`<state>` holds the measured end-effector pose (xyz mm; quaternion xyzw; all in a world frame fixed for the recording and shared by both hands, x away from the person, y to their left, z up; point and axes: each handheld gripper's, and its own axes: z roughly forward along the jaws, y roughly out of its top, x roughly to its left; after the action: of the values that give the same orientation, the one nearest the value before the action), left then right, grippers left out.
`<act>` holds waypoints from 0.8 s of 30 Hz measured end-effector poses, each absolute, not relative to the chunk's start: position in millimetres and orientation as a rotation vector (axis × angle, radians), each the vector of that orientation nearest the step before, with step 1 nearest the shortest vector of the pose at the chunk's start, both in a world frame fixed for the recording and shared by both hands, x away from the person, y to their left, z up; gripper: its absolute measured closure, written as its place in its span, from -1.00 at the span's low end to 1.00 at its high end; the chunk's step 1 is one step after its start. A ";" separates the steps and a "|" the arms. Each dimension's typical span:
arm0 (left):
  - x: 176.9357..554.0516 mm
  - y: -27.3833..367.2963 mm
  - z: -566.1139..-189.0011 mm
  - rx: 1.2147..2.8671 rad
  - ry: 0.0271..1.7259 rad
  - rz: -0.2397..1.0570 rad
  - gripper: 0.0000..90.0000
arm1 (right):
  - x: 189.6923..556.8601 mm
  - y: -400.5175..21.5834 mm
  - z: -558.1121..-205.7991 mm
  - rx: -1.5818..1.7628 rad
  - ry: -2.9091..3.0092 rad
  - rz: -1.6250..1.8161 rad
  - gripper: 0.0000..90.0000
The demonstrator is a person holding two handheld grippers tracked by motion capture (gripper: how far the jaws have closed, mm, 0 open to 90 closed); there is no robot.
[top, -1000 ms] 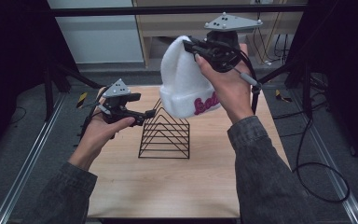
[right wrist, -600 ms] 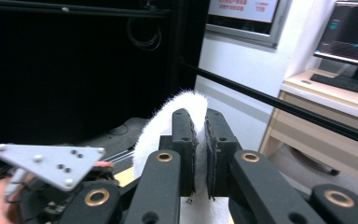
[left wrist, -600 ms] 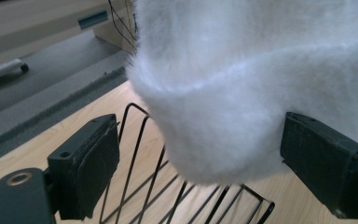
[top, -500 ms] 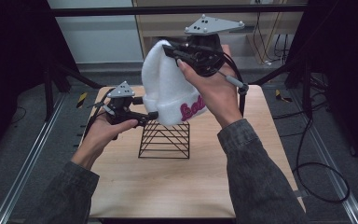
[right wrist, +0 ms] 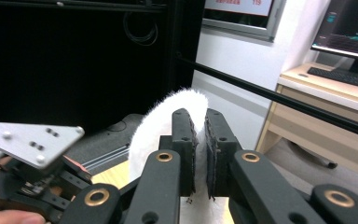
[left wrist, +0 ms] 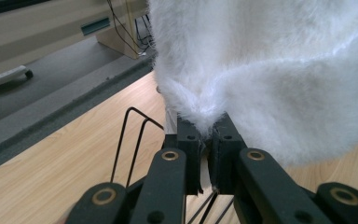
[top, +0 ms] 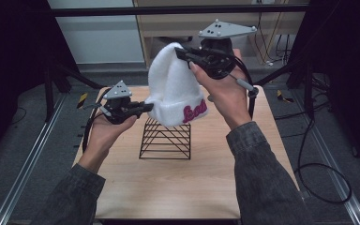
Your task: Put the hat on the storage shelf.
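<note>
Denim sleeves (top: 258,173) nearest, then bare tabletop (top: 178,187) with ample room. Black wire rack (top: 165,139) mid-table, directly under white fleece beanie (top: 174,89) held aloft. Left gripper (top: 143,108) clamped on cuff edge, right gripper (top: 183,51) pinched on crown. Likely snag on rack wires if lowered crooked; possible slip from thin grip.
</note>
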<state>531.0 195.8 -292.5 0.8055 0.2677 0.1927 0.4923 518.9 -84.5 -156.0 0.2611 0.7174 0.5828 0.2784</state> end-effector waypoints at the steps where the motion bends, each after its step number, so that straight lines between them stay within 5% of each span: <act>1: 531.0 195.8 -292.5 1.955 0.650 0.468 0.87 | 518.9 -84.5 -156.0 0.701 1.925 1.564 0.87; 24: 506.1 221.1 -283.7 1.938 0.674 0.565 0.88 | 537.5 -90.9 -188.0 0.820 1.963 1.499 0.87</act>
<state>506.1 221.1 -283.7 0.7962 0.2768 0.2323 0.4852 537.5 -90.9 -188.0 0.3039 0.7271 0.5551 0.2663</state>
